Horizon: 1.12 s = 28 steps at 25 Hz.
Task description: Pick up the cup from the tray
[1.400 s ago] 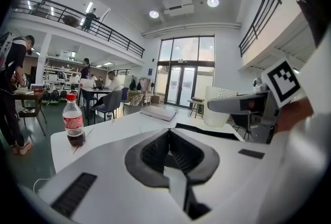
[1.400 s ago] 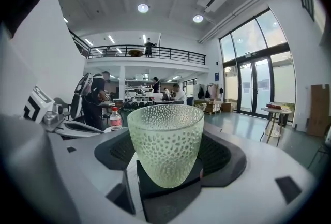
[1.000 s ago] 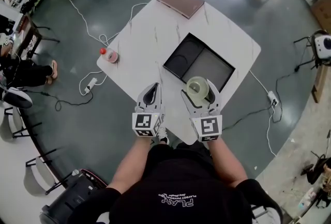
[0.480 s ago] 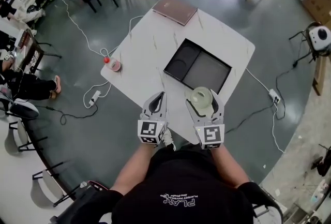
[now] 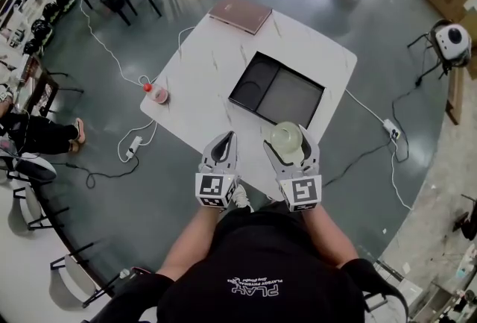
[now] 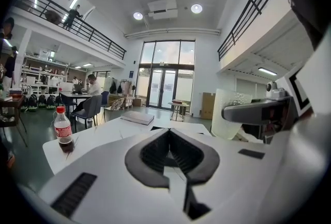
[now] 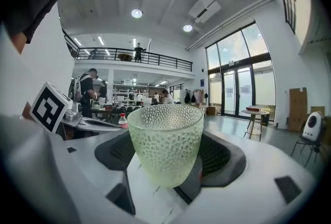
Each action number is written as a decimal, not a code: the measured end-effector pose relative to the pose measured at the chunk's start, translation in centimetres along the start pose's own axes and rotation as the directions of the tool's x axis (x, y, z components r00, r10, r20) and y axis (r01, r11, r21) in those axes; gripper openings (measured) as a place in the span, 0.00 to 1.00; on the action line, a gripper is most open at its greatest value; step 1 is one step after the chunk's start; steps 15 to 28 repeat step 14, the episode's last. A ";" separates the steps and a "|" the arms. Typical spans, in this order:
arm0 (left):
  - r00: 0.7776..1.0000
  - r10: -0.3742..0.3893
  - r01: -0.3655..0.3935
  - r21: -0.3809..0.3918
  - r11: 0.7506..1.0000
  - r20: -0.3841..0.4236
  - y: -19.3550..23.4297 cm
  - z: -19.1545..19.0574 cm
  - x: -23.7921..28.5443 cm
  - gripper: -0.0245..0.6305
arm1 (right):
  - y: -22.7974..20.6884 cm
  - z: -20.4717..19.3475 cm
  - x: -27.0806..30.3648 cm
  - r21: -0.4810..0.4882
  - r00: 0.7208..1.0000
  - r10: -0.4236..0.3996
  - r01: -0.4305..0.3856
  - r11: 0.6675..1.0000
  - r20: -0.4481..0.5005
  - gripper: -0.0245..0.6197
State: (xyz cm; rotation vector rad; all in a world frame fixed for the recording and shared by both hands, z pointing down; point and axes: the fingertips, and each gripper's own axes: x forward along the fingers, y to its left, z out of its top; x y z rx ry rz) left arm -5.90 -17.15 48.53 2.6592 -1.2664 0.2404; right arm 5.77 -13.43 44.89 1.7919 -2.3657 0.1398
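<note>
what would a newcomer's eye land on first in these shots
The pale green dimpled glass cup stands out first, upright and gripped in the right claw, off the tray and over the table's near edge. Beyond it the black two-part tray lies bare on the white table. The left claw is shut on nothing beside the right one.

Table [image 5: 209, 64]: white top with faint veins and rounded corners, seen from above.
Tray [image 5: 292, 98]: black, two compartments (the left one darker), toward the near right side.
Flat case [image 5: 240, 13]: pinkish-brown, closed, at the far corner.
Bottle [image 5: 157, 93]: red-capped, upright, at the left edge.
</note>
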 end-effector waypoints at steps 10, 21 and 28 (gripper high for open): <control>0.999 -0.047 0.046 0.033 0.998 0.014 -1.6 0.6 0.3 0.05 | 0.2 -0.7 -0.9 0.007 1.000 -0.013 0.013 1.000 0.006 0.61; 0.999 -0.051 0.050 0.035 0.998 0.007 -1.5 -0.1 0.2 0.05 | 0.2 -1.2 -0.8 0.011 1.000 -0.017 0.017 1.000 0.000 0.61; 0.999 -0.051 0.050 0.035 0.998 0.007 -1.5 -0.1 0.2 0.05 | 0.2 -1.2 -0.8 0.011 1.000 -0.017 0.017 1.000 0.000 0.61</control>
